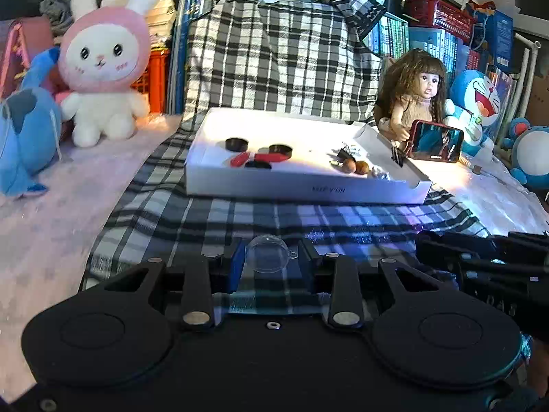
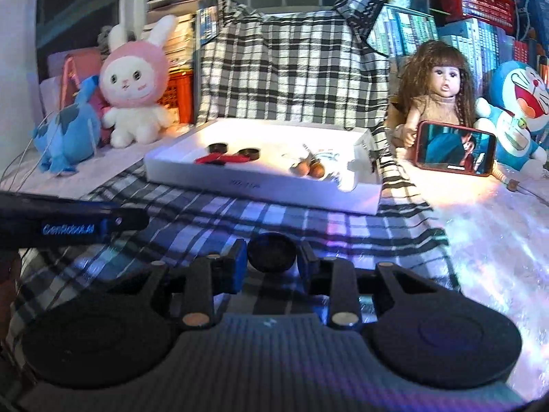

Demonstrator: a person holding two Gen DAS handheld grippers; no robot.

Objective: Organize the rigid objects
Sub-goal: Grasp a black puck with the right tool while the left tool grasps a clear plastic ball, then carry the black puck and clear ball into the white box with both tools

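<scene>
Holding black discs [image 1: 236, 144], red pieces [image 1: 239, 160] and nuts [image 1: 350, 165], white tray [image 1: 302, 185].

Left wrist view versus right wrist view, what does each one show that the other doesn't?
Only the left wrist view shows the left gripper shut on a clear plastic dome, with the other gripper's black arm at right. Only the right wrist view shows the right gripper around a round black disc. Both show the shallow white cardboard tray on the black-and-white checked cloth, the pink-hooded white plush rabbit and the long-haired doll.
</scene>
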